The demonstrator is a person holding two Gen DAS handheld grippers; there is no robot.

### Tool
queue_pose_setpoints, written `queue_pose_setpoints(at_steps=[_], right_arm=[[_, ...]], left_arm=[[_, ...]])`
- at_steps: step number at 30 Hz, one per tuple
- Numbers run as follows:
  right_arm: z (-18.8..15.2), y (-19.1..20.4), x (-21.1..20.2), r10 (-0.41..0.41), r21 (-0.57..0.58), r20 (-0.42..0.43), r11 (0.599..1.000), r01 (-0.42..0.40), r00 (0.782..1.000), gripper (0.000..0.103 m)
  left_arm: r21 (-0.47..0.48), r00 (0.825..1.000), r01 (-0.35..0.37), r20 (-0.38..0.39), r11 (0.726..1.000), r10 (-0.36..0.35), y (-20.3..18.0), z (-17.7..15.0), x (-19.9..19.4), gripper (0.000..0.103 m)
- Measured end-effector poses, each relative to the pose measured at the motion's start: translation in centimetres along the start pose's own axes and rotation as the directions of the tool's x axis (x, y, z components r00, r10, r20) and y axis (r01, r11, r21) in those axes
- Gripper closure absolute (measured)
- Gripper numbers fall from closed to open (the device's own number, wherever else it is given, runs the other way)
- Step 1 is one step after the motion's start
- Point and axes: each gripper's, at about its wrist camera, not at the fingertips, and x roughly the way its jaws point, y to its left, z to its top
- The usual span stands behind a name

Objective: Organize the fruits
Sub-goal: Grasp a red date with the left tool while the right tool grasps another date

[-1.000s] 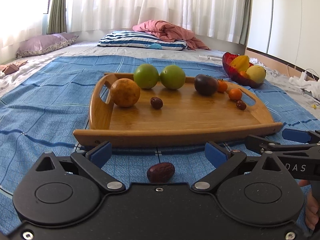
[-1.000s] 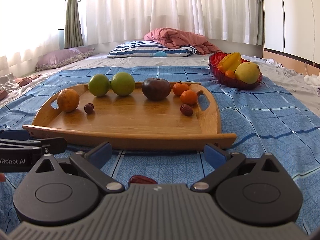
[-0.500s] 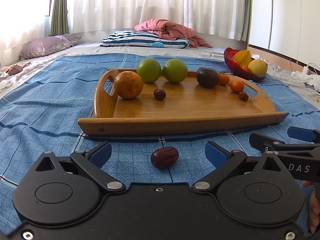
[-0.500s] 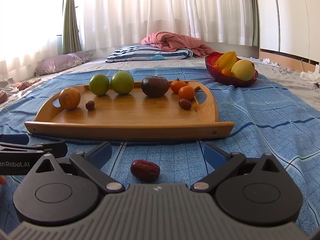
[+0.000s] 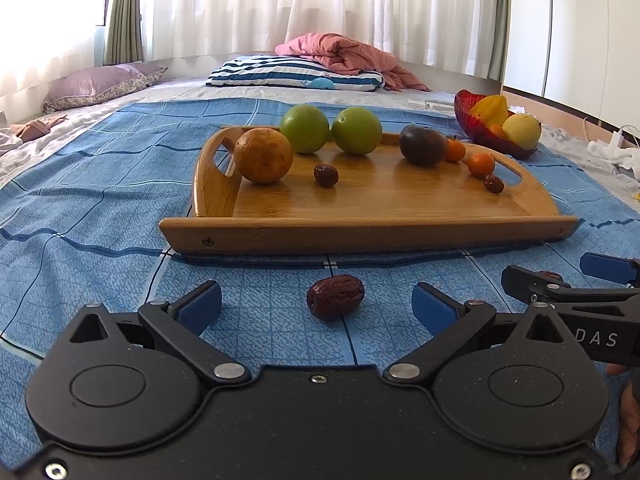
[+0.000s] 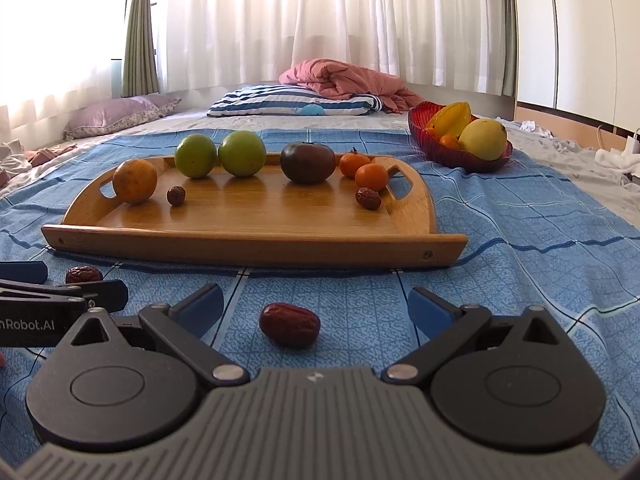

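Glossy wooden tray (image 5: 360,236) on woven blue cloth bedspread (image 5: 100,216); wrinkled matt dates (image 5: 335,296).

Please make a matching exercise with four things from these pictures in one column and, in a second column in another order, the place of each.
Things:
1. star fruit
2. dark tomato
3. dried date between the right hand-held gripper fingers
4. striped pillow

Places:
A. on the blue blanket, in front of the tray
B. in the red bowl
C. at the far end of the bed
D. on the wooden tray

Pairs: 1-B, 2-D, 3-A, 4-C
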Motion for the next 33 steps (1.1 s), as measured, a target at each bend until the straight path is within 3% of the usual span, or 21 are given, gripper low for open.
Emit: queue_pose_setpoints(at_steps=[15, 25, 33], right_arm=[[-0.4, 0.2, 0.4, 0.002, -0.007, -0.013, 1.0, -0.002, 1.0, 0.004], [-1.1, 1.4, -0.5, 0.018, -0.076, 0.017, 0.997, -0.016, 1.0, 0.021], [-1.4, 1.2, -1.3, 0.014, -0.005, 0.012, 1.0, -0.014, 1.0, 0.028]], left_arm=[[0.029, 1.0, -0.016, 0.0, 0.999, 0.016, -0.4, -0.4, 0.3, 0.003], [0.057, 1.0, 0.003, 0.004, 0.998, -0.003, -0.8, -0.8, -0.4, 0.02], [-0.009, 1.0, 0.009, 0.008, 1.0, -0.009, -0.8, -0.3, -1.2, 0.037]])
